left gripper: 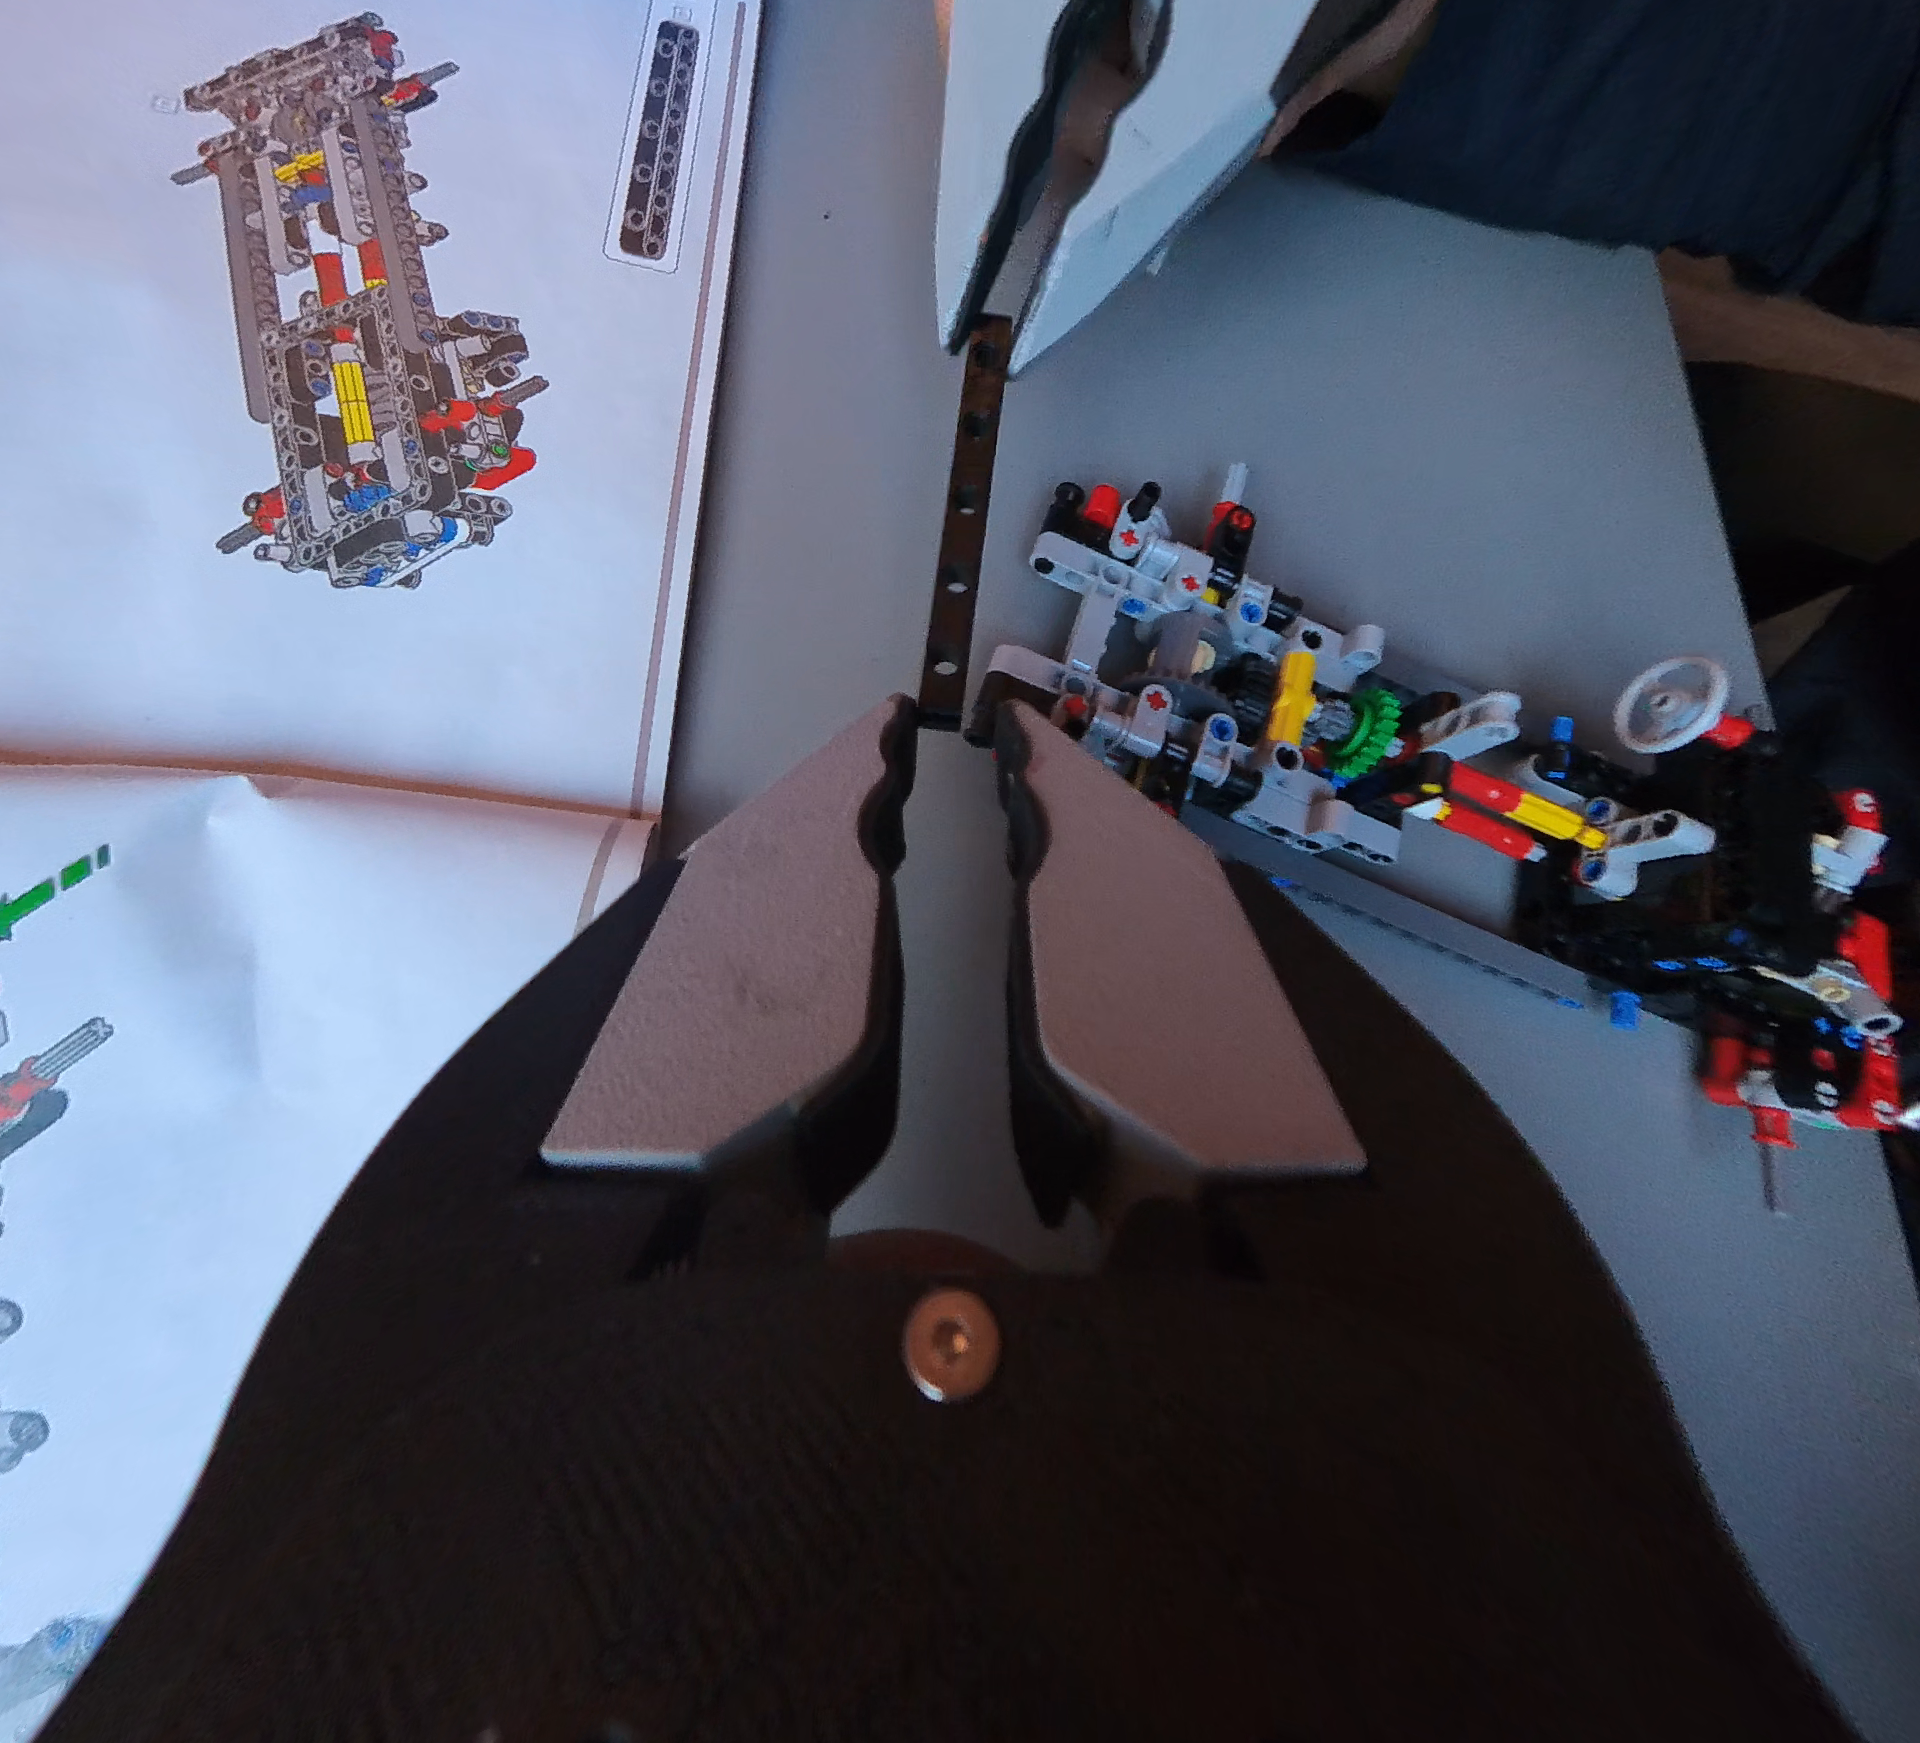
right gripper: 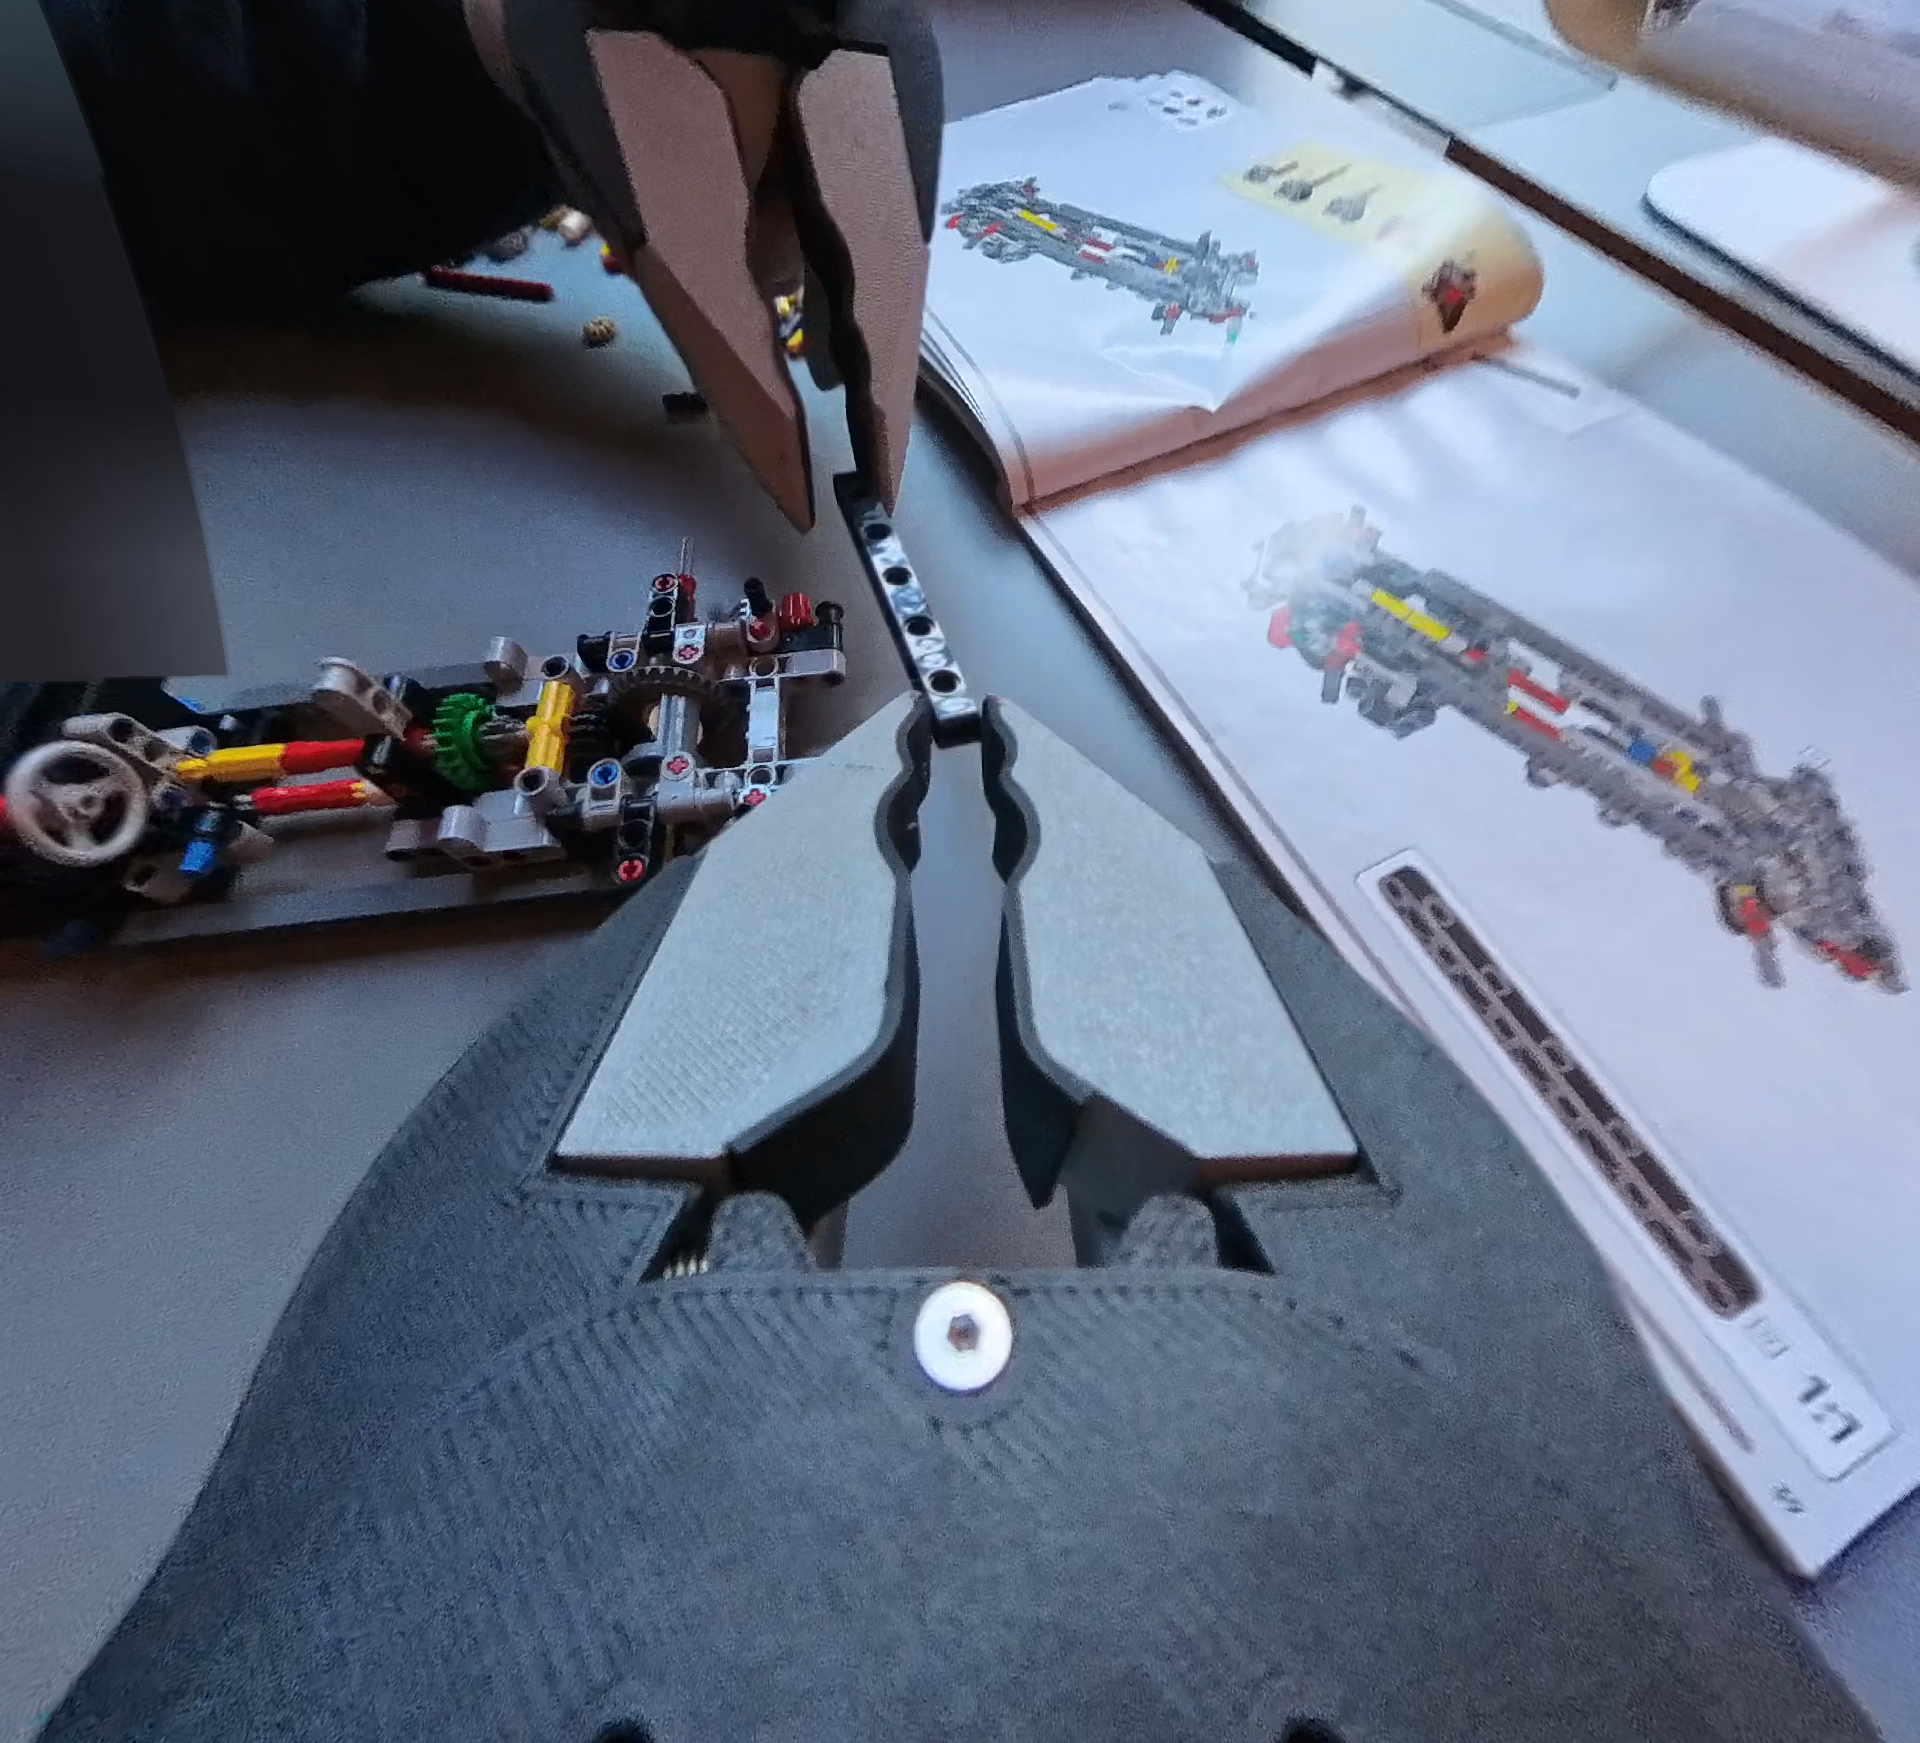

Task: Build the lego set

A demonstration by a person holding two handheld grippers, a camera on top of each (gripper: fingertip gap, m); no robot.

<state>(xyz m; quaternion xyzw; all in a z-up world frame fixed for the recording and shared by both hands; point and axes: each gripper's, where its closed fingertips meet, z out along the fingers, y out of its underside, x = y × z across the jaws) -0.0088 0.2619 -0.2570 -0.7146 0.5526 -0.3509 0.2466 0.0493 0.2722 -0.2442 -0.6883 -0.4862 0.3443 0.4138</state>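
A long black plastic beam (right gripper: 914,613) with a row of round holes is hanging above the grey table (left gripper: 1403,405) between both grippers. The right gripper (right gripper: 954,725) is clamping its near end between wavy black pads. The left gripper (left gripper: 954,725) is standing apart, the beam touching only one pad. The right view alone is showing scattered small parts (right gripper: 597,330) beyond the toy-brick chassis (right gripper: 582,748); the open instruction booklet (left gripper: 436,488) is lying alongside.

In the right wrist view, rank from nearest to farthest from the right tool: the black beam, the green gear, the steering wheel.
1. Black beam, its end at the right tool's tips.
2. Green gear, left, in the model.
3. Steering wheel, far left edge.
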